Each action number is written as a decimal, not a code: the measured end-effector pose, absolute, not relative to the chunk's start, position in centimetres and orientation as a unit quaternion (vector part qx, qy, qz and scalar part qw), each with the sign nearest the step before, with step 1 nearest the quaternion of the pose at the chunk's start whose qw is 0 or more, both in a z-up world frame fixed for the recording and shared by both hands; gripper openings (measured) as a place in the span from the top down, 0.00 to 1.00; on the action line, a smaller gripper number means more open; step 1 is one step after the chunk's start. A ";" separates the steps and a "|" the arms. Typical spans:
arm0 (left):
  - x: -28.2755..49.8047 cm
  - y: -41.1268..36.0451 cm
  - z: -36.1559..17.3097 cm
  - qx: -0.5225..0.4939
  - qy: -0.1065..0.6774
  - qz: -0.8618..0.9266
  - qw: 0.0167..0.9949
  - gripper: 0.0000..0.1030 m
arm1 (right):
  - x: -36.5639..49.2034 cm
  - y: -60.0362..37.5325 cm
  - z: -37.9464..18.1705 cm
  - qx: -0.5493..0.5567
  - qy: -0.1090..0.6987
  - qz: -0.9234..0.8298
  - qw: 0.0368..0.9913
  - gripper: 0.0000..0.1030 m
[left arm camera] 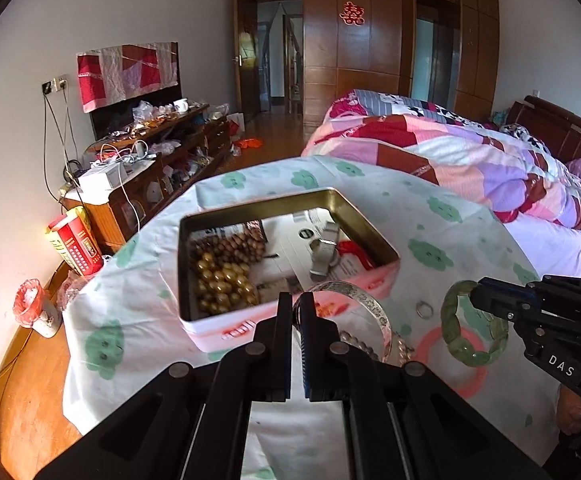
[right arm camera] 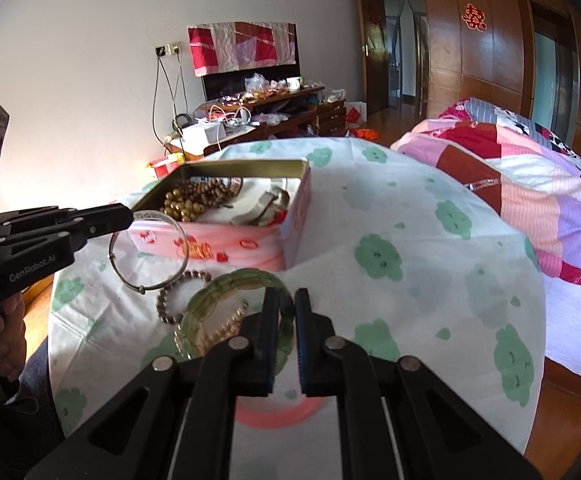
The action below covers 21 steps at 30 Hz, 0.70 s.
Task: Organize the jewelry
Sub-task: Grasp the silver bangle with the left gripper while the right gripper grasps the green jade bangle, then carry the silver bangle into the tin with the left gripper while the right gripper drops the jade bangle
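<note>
At the far left of the left wrist view, a red and yellow carton point(left arm camera: 75, 246) is seen standing on the wooden surface point(left arm camera: 30, 392) beside the cloth-covered table point(left arm camera: 130, 320), with a plastic-wrapped cup point(left arm camera: 36, 308) near it. On the green-flowered tablecloth point(right arm camera: 410, 240) an open pink tin point(left arm camera: 286, 276) is set, in which brown and golden bead strings point(left arm camera: 222, 268) are heaped at the left, with a silver clasp-like piece point(left arm camera: 324, 254) and a scrap of red to the right.

The left gripper point(left arm camera: 296, 306) is clamped on the rim of a silver bangle point(left arm camera: 354, 312), which is held up just in front of the tin's near wall; in the right wrist view the same bangle point(right arm camera: 150, 256) is seen hanging from the closed fingertips against the tin point(right arm camera: 250, 236). Below it a small beaded bracelet point(right arm camera: 178, 296) lies on the cloth.

Further right, a small silver ring point(left arm camera: 424, 309) lies on the cloth, and a pink bangle point(left arm camera: 456, 364) lies flat beside it. The right gripper point(right arm camera: 287, 304) is closed on a green jade bracelet point(right arm camera: 226, 300), which is held tilted above the pink bangle point(right arm camera: 274, 412); in the left wrist view the bracelet point(left arm camera: 472, 324) is pinched at its upper edge by the right gripper point(left arm camera: 476, 296). A gold-coloured chain point(right arm camera: 226, 322) is visible through the bracelet's ring. At the far right a patchwork quilt point(left arm camera: 470, 160) is spread over the bed.
</note>
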<state>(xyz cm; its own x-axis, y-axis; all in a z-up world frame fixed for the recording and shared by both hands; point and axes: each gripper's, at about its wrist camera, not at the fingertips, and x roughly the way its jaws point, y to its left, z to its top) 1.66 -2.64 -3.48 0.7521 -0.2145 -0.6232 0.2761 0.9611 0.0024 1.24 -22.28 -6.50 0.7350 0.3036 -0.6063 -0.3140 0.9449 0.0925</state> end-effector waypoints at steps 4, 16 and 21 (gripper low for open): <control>2.3 -2.2 -2.8 0.045 0.318 -0.123 0.939 0.98 | 2.1 -21.9 -5.6 -0.005 0.313 0.172 0.934 0.90; 4.7 -1.7 -1.1 0.050 0.295 -0.112 0.948 0.98 | 5.2 -20.8 -2.8 -0.005 0.285 0.178 0.942 0.90; 6.0 -1.5 -0.9 0.051 0.290 -0.105 0.950 0.98 | 6.8 -20.5 -1.9 -0.010 0.279 0.180 0.943 0.90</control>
<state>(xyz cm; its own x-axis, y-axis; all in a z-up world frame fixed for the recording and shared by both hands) 6.01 -1.52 -0.88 0.8093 -0.1694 -0.5624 0.2287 0.9728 0.0361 6.79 -20.48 -1.92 0.7796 0.3347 -0.5293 -0.3455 0.9348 0.0823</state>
